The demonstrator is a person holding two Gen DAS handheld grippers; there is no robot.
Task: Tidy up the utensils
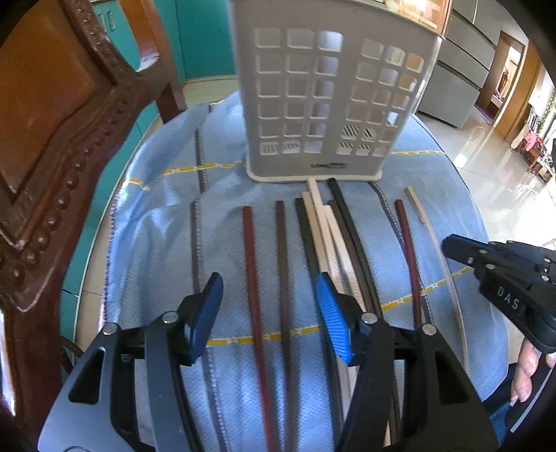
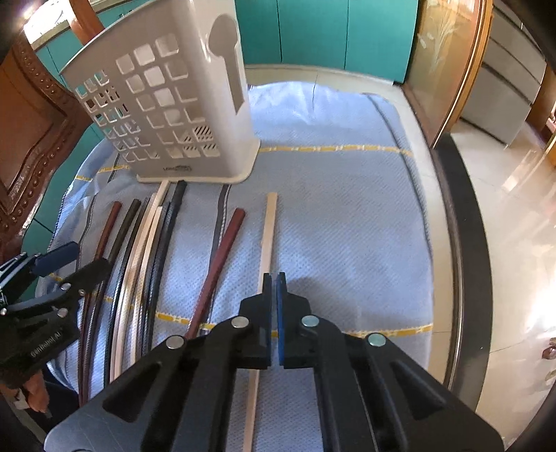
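Several chopsticks lie side by side on a light blue cloth (image 1: 156, 215), in red, brown, black and cream. A grey perforated utensil holder (image 1: 330, 97) stands upright behind them, also in the right wrist view (image 2: 166, 104). My left gripper (image 1: 269, 288) is open above a red chopstick (image 1: 253, 278) and a brown chopstick (image 1: 283, 260), holding nothing. My right gripper (image 2: 274, 281) is shut and empty, just above the cloth beside a cream chopstick (image 2: 269, 229). A red chopstick (image 2: 222, 257) lies left of it. The right gripper shows at the right edge of the left wrist view (image 1: 451, 247).
A carved wooden chair (image 1: 52, 139) stands at the left. The cloth covers a round glass table whose rim (image 2: 455, 243) curves on the right. Teal cabinets (image 2: 330, 31) are behind, tiled floor (image 2: 514, 243) to the right.
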